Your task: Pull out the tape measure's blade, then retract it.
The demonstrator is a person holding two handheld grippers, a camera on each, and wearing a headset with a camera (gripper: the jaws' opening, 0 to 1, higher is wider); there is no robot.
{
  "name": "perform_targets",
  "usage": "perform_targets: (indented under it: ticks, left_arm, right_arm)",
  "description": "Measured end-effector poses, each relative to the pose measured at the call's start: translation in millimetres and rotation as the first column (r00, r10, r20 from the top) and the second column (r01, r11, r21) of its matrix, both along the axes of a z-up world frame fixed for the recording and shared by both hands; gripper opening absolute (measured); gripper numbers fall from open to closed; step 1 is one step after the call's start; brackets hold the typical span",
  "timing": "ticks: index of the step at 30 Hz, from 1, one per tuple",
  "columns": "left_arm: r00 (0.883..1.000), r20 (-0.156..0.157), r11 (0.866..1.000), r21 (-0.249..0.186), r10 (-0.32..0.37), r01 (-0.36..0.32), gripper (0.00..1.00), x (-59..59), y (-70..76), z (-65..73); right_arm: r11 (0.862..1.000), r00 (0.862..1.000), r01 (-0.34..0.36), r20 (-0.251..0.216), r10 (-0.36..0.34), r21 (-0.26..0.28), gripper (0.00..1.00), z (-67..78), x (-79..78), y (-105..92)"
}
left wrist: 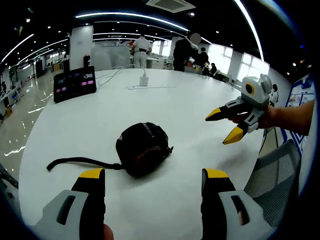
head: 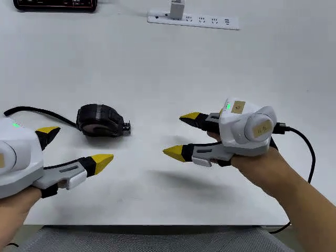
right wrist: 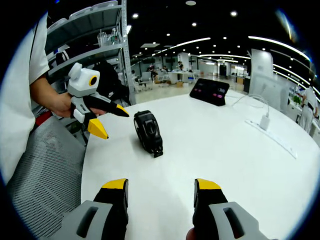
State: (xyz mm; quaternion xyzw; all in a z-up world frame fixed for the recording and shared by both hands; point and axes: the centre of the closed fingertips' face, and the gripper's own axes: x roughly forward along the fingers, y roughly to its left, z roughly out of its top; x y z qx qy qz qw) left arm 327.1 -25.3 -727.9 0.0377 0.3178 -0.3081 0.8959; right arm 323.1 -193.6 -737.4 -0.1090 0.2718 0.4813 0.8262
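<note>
On bench [head: 157,68], head view: tape [head: 102,121] sits at 9 o'clock of centre, blade in, hook at the case mouth pointing to 3 o'clock. Black strap [head: 31,110] trails off it toward 9. Left tongs [head: 79,144] at 7 o'clock, wide, empty, near tape, not touching. Right tongs [head: 178,134] at 4 o'clock, also wide, empty, tips aimed to 9 at tape, well apart from it. Left gripper view: tape dead ahead at 12, just beyond the jaw tips. Right gripper view: tape ahead at 12, further off. Power strip [head: 193,20] at 12 near far edge, tablet [head: 55,5] at 11.
</note>
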Motion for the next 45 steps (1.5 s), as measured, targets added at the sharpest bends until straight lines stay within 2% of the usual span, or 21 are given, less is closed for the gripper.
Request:
perform_targets:
  ticks: [5, 12, 18, 21, 26, 40, 45]
  left_arm:
    - [0.999, 0.001, 0.999, 0.011, -0.034, 0.034, 0.78, -4.8, 3.3, -2.7]
    - [0.998, 0.008, 0.997, 0.048, -0.064, 0.064, 0.80, -7.0, 16.2, -8.3]
    - [0.995, 0.023, 0.994, 0.067, -0.093, 0.091, 0.84, -10.2, 22.2, -7.6]
    - [0.995, 0.019, 0.992, 0.072, -0.101, 0.100, 0.84, -11.9, 24.1, -9.0]
    - [0.991, 0.035, 0.987, 0.102, -0.131, 0.127, 0.80, -14.6, 26.9, -8.9]
    - [0.988, 0.022, 0.984, 0.101, -0.153, 0.150, 0.83, -21.4, 32.9, -9.2]
    - [0.985, 0.030, 0.980, 0.115, -0.167, 0.163, 0.82, -21.9, 34.7, -8.0]
  right_arm:
    - [1.000, 1.000, 0.022, -0.003, -0.022, -0.012, 0.53, -0.9, -5.1, -9.9]
    - [0.998, 0.999, 0.052, -0.012, -0.053, -0.020, 0.57, -2.5, -13.0, -23.1]
    - [0.997, 0.997, 0.076, -0.017, -0.077, -0.028, 0.59, -3.7, -19.4, -33.8]
    - [0.996, 0.996, 0.087, -0.018, -0.087, -0.028, 0.60, -3.2, -22.4, -37.8]
    - [0.994, 0.994, 0.102, -0.023, -0.103, -0.032, 0.62, -4.5, -27.9, -44.3]
    - [0.989, 0.989, 0.140, -0.042, -0.142, -0.048, 0.63, -8.1, -45.1, -63.7]
    - [0.987, 0.987, 0.154, -0.048, -0.156, -0.046, 0.63, -8.4, -47.6, -68.4]
